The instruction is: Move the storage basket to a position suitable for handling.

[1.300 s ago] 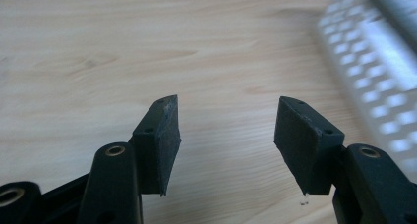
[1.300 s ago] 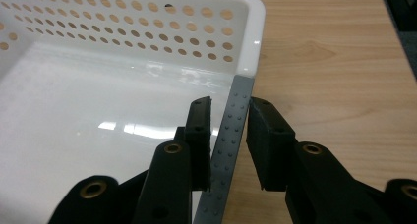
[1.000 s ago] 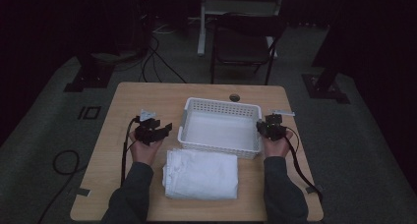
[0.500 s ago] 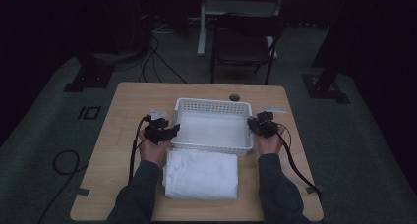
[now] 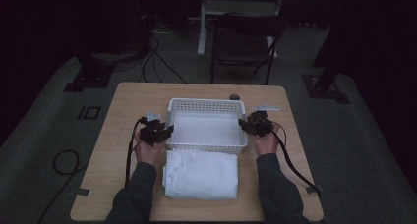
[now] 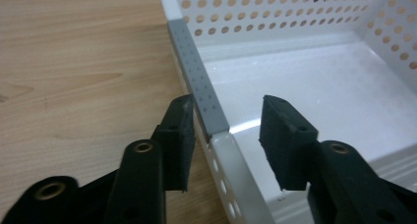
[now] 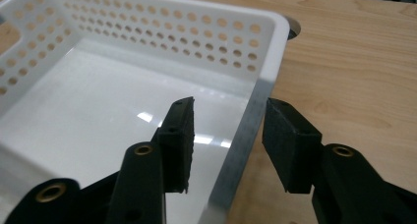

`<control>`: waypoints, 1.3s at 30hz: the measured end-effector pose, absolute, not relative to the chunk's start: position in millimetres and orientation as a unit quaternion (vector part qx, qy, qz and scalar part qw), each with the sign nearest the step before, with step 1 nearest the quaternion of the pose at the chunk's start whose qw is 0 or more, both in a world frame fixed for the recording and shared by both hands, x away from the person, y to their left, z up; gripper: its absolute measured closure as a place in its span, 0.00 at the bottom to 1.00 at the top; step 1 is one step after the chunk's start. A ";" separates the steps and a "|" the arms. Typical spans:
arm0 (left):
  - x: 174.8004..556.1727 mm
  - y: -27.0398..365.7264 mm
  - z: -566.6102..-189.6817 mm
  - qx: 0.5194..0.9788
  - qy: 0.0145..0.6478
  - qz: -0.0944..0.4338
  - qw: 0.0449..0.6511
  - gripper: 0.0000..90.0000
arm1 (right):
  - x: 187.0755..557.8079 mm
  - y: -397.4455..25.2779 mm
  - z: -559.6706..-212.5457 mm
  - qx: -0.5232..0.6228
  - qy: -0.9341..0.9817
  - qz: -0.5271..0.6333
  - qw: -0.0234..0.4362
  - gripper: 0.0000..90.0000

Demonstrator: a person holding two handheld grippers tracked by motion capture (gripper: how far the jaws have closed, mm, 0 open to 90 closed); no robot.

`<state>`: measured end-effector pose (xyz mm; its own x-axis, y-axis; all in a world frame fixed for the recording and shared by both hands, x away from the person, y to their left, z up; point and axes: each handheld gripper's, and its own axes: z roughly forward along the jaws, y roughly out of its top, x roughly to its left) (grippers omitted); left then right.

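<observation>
Since half a second ago the white perforated basket [image 5: 206, 126] has shifted a little on the table, and both my hands moved with it, one at each short end. Basket sits mid-table, empty, long side toward me, its near wall just beside the folded white cloth [image 5: 201, 175] lying between my forearms. My left gripper [image 5: 156, 131] is at the basket's left wall: in the left gripper view its jaws are apart and straddle the rim [image 6: 199, 86], one jaw outside touching or almost touching the wall, the other inside with a clear gap. My right gripper [image 5: 255, 124] mirrors that at the right wall: in the right gripper view jaws apart, rim [image 7: 251, 121] running between them, neither jaw pressed on it. Wooden table [image 5: 128, 106] is bare around the basket apart from a small dark round thing [image 5: 234, 97] at the far edge, just behind the basket.
</observation>
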<state>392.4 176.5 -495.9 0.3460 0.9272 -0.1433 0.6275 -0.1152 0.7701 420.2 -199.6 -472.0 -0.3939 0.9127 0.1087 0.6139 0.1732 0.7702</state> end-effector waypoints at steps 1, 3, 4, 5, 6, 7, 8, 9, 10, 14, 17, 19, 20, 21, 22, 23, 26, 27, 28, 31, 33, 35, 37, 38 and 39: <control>391.7 177.2 -496.3 0.721 0.540 0.192 0.391 0.67 | 415.3 -200.4 -471.5 0.516 0.742 0.382 0.194 0.60; 389.9 179.9 -497.5 0.718 0.541 0.190 0.394 0.72 | 406.7 -200.7 -471.5 0.512 0.746 0.380 0.192 0.60; 388.6 181.7 -498.0 0.716 0.542 0.184 0.400 0.73 | 401.8 -200.5 -471.9 0.508 0.750 0.380 0.188 0.63; 387.8 182.2 -498.1 0.716 0.542 0.185 0.399 0.73 | 396.9 -199.2 -473.1 0.501 0.757 0.377 0.186 0.66; 386.8 182.4 -498.1 0.715 0.543 0.187 0.399 0.73 | 395.0 -197.8 -474.2 0.502 0.760 0.368 0.186 0.69; 385.7 182.8 -497.9 0.714 0.545 0.188 0.397 0.73 | 393.8 -196.1 -476.0 0.504 0.764 0.356 0.189 0.71; 384.8 183.6 -497.8 0.714 0.545 0.190 0.397 0.73 | 393.5 -194.9 -477.6 0.503 0.765 0.352 0.193 0.73; 383.9 184.6 -498.0 0.711 0.548 0.191 0.397 0.74 | 394.1 -194.5 -478.8 0.503 0.765 0.350 0.197 0.77; 383.4 186.8 -498.3 0.710 0.548 0.188 0.400 0.74 | 395.1 -194.5 -479.8 0.503 0.765 0.350 0.196 0.78; 386.0 189.0 -498.2 0.707 0.552 0.187 0.400 0.74 | 398.8 -192.5 -480.1 0.503 0.764 0.355 0.194 0.78; 391.4 188.4 -498.0 0.705 0.555 0.190 0.398 0.74 | 403.4 -190.2 -480.8 0.504 0.761 0.355 0.201 0.79; 396.1 188.1 -497.9 0.703 0.558 0.190 0.398 0.74 | 408.1 -190.4 -481.5 0.505 0.759 0.359 0.203 0.79; 397.8 187.9 -497.8 0.703 0.558 0.190 0.398 0.74 | 410.7 -190.5 -481.8 0.506 0.757 0.361 0.203 0.79; 398.6 187.5 -497.8 0.702 0.559 0.190 0.397 0.74 | 412.2 -190.3 -481.6 0.508 0.756 0.360 0.202 0.79; 399.6 187.3 -497.9 0.702 0.559 0.190 0.398 0.75 | 412.9 -190.0 -481.3 0.509 0.756 0.359 0.203 0.79; 399.8 187.3 -497.8 0.702 0.560 0.190 0.398 0.74 | 413.7 -189.8 -481.5 0.509 0.756 0.358 0.205 0.79; 397.1 188.4 -496.8 0.698 0.561 0.199 0.397 0.68 | 413.8 -190.4 -481.4 0.506 0.757 0.361 0.204 0.78; 395.4 189.4 -496.0 0.696 0.561 0.201 0.400 0.61 | 412.7 -190.6 -480.7 0.502 0.757 0.363 0.208 0.76; 392.9 191.3 -494.9 0.693 0.560 0.202 0.406 0.57 | 411.2 -190.9 -479.6 0.500 0.757 0.364 0.210 0.74; 379.5 199.7 -490.9 0.688 0.559 0.215 0.409 0.47 | 399.6 -193.4 -470.6 0.487 0.755 0.379 0.221 0.69; 374.6 203.2 -491.0 0.685 0.561 0.214 0.413 0.46 | 395.3 -194.3 -468.4 0.483 0.755 0.382 0.225 0.67; 364.5 210.3 -493.6 0.674 0.567 0.209 0.426 0.46 | 384.0 -197.9 -465.4 0.482 0.750 0.391 0.230 0.63; 355.3 216.7 -497.4 0.668 0.568 0.203 0.437 0.45 | 374.8 -202.7 -465.9 0.482 0.746 0.401 0.227 0.61; 350.1 219.6 -498.6 0.667 0.569 0.202 0.437 0.45 | 368.1 -206.8 -467.9 0.482 0.745 0.404 0.221 0.60; 350.1 219.6 -498.6 0.667 0.569 0.202 0.437 0.45 | 368.1 -206.8 -467.9 0.482 0.745 0.404 0.221 0.60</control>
<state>350.1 219.6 -498.6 0.2717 0.9353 -0.2268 0.5821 0.0279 0.8126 368.1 -206.8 -467.9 -0.4373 0.8974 0.0597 0.5405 0.2092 0.8149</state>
